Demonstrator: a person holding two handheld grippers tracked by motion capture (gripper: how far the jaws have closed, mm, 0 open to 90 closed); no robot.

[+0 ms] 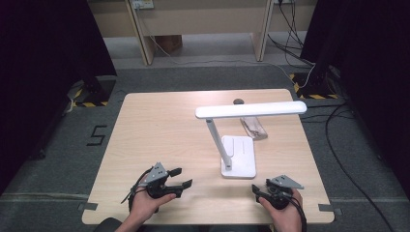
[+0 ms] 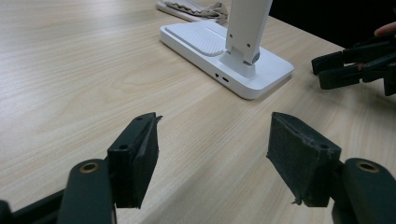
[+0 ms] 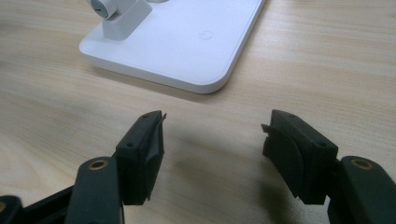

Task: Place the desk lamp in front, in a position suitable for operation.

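The white desk lamp (image 1: 238, 155) stands on the right half of the table (image 1: 159, 125), with its flat base nearer to the front edge than to the back edge. A thin arm rises from the front left part of the base and leans toward the back and to the left. On top of it a long white light bar lies level, and it reaches almost to the right edge of the table. In the left gripper view the base (image 2: 224, 51) shows two small openings on its side. In the right gripper view a faint power sign is seen on the flat top of the base (image 3: 187, 42).

Behind the base, near the back right part of the table, lies a pale folded cloth-like thing (image 1: 255, 127); what it is I cannot tell. A small dark object (image 1: 238, 101) sits at the back edge.

The right gripper (image 1: 263, 189) is held near the front edge, just in front of the base, a little to its right and not touching it. Its jaws stand wide apart with nothing between them. The left gripper (image 1: 180, 177) is held near the front edge too, to the left of the base and well apart from it. Its jaws are also wide apart and hold nothing.
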